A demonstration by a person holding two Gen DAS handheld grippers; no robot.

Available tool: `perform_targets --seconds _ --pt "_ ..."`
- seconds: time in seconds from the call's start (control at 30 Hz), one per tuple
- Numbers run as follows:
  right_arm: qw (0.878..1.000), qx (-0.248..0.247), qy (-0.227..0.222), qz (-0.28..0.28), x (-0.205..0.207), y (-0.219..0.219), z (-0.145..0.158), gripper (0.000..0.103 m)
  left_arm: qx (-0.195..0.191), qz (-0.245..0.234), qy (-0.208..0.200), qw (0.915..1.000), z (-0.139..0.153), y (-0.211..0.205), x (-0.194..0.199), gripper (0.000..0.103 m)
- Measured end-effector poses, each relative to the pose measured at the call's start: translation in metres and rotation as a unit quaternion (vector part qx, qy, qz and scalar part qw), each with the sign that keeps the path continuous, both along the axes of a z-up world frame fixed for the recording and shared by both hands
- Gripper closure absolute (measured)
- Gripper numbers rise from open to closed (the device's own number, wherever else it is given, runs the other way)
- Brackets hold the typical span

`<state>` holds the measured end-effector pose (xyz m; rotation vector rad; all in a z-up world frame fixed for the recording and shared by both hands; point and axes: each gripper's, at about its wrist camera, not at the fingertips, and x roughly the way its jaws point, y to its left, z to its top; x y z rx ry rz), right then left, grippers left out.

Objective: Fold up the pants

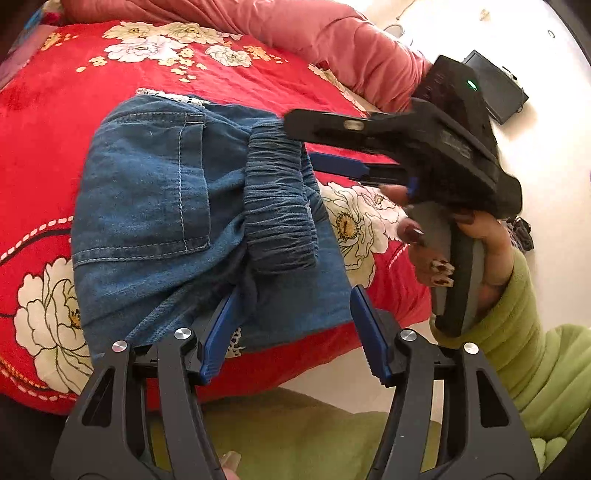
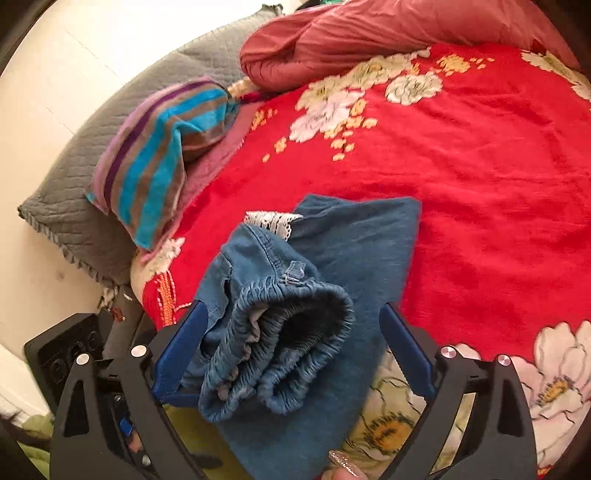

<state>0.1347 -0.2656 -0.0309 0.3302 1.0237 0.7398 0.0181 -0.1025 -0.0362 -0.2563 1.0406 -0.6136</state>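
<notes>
The denim pants (image 1: 177, 221) lie folded into a thick bundle on the bed, near its front edge. Their elastic waistband (image 2: 280, 354) is gathered on top and turned toward the right wrist camera, and a back pocket (image 1: 155, 184) with light stitching faces up. A strip of white lace trim (image 2: 273, 221) shows at the far edge of the bundle.

The left tool (image 1: 295, 314) has its blue pads spread apart, one on each side of the near part of the denim, and they do not press it. The right tool (image 2: 295, 339) is also spread wide around the waistband; its pads stand clear of the cloth. In the left wrist view, a hand (image 1: 461, 251) with a green sleeve (image 1: 532, 332) holds the right tool by its handle.

Under the pants is a red floral blanket (image 2: 480, 166). Behind it lies a pink quilt (image 2: 369, 33), and to the side a striped towel (image 2: 159, 155) rests on a grey pillow (image 2: 74, 184).
</notes>
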Motion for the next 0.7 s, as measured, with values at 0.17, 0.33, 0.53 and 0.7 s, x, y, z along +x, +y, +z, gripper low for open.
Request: perform_targets --seconds 0.17,0.33,0.53,0.7 --pt "1.000 0.021 -0.013 0.008 -0.004 -0.006 0.009 0.064 -0.002 0.000 0.001 1.0000 0.000 0.003 -0.002 0.050" --pt "1.000 -0.004 0.006 -0.018 -0.002 -0.020 -0.007 0.064 -0.010 0.001 0.005 0.9999 -0.003 0.003 0.004 0.050" --pt "0.999 -0.015 -0.021 -0.021 -0.010 -0.019 0.004 0.042 -0.010 0.007 0.001 0.9999 0.003 0.007 -0.003 0.049" --pt "0.995 -0.047 -0.084 -0.022 -0.028 -0.027 0.035 0.032 0.003 0.019 -0.030 0.9994 0.018 0.014 -0.011 0.042"
